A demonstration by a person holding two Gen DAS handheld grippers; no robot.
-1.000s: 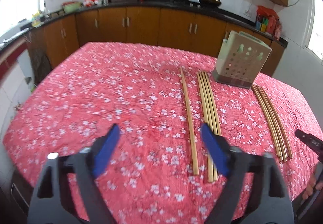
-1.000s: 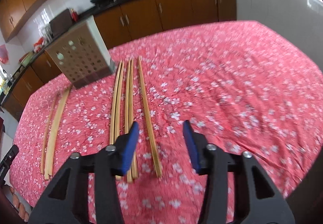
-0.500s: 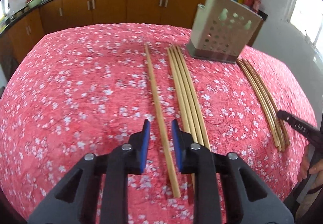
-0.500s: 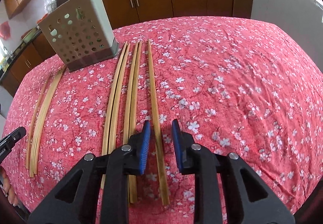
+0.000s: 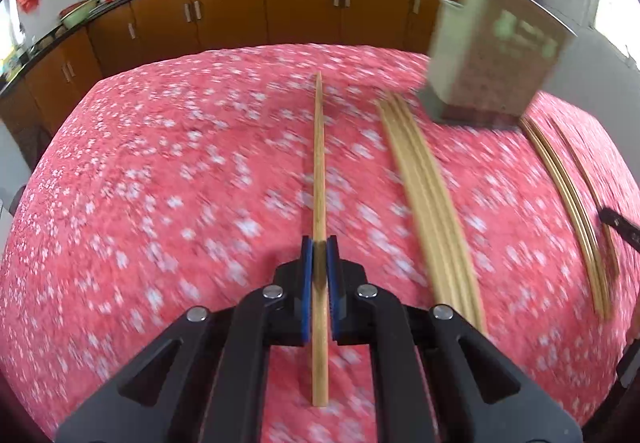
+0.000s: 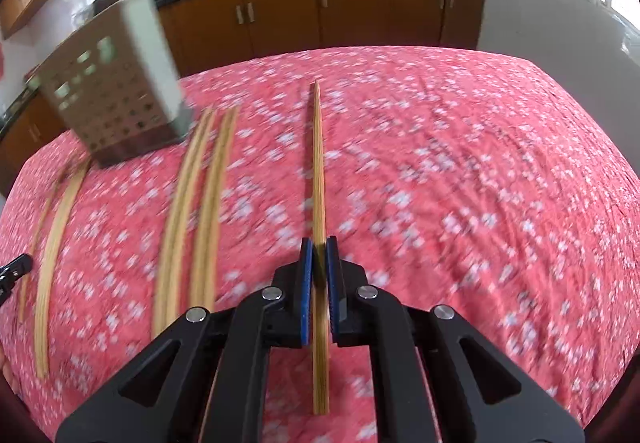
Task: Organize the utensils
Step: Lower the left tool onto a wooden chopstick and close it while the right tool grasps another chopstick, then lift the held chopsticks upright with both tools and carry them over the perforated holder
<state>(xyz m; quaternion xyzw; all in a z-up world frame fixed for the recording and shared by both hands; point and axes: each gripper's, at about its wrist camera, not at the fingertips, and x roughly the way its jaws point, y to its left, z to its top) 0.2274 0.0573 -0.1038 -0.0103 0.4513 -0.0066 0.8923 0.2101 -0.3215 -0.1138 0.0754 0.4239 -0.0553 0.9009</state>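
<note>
My left gripper is shut on a long bamboo chopstick, which points away over the red flowered tablecloth. My right gripper is shut on chopsticks that look like a pair pressed together. A perforated metal utensil holder stands at the far side, and shows at the left in the right wrist view. More chopsticks lie in bundles on the cloth.
The table edge drops off beyond the cloth on all sides. Brown kitchen cabinets with woks on the counter run behind. The tip of the other gripper shows at the right edge of the left view and the left edge of the right view.
Both grippers have closed from wide open onto chopsticks on the cloth. Both views are now blurred with motion, and the held chopsticks line up with the fingers.
</note>
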